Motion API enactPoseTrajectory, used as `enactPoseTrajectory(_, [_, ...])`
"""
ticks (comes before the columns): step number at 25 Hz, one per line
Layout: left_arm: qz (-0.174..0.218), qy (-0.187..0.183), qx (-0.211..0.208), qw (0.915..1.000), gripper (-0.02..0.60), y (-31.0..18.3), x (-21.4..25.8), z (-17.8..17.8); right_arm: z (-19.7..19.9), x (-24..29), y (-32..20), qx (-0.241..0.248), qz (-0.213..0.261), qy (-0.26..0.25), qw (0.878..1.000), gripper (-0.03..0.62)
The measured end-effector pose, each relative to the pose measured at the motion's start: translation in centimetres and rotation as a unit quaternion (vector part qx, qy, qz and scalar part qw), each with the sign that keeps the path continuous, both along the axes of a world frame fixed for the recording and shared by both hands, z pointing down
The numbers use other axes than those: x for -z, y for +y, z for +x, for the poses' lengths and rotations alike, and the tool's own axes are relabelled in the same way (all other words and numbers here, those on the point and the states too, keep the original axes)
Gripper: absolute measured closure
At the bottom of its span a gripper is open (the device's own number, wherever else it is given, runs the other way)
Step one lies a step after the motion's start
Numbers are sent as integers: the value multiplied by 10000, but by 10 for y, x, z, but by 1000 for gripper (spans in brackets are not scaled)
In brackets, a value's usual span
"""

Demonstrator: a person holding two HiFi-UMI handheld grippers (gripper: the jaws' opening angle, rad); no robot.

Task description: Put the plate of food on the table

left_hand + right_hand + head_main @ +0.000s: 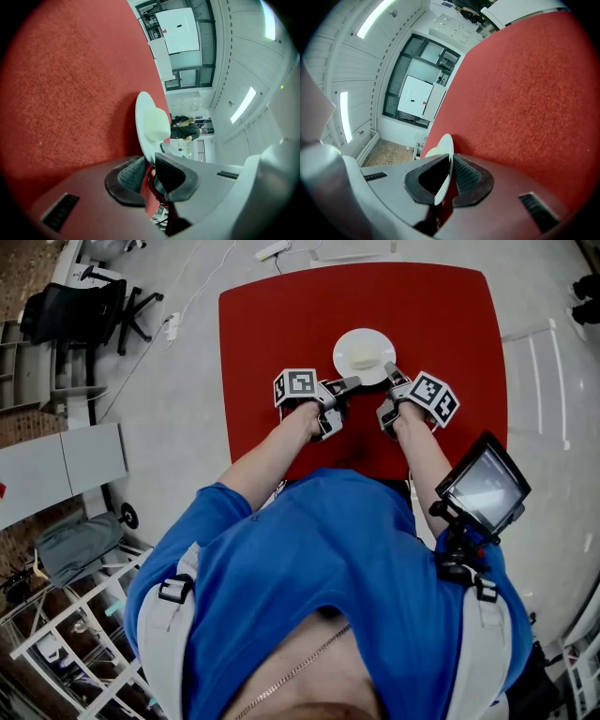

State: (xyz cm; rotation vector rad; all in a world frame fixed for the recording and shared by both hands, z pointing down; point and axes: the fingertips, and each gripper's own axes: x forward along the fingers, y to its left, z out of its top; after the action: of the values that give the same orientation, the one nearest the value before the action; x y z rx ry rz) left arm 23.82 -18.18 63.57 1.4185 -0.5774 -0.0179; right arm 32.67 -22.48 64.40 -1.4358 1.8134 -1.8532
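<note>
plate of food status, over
Left gripper, right gripper shut on white plate rim. Food aboard. Plate at red table, contact unclear. Nothing in the way.

The scene is brightly, evenly lit by ceiling strip lights [377, 16]; both gripper views are bowed and darkened at the corners.

We see a black office chair [75, 310] on the pale floor [178, 427], a grey panel [61, 474] nearer us, and a white rack [75, 610] beyond it.
</note>
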Motion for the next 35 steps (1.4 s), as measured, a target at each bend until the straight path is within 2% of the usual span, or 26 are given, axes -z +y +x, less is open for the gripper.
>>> enactPoseTrajectory(5, [14,15,-228,9997,517,8,0,3,6,0,-4,-41,71,172,9998,569])
enactPoseTrajectory(17, [119,116,-160,9997,517,6,3,7,9,-1,-10,484,220,1106,9924,564])
enactPoseTrajectory(23, [155,127,-129,9997,517,5,4,6,9,-1,-12,731,244,1565,9847,501])
enactPoseTrajectory(28, [172,144,-85,9997,517,5,7,6,19,0,-14,800,338,2032,9753,490])
enactPoseTrajectory(35, [328,120,26,9994,518,-2,10,3,31,2,-14,712,380,2207,9720,490])
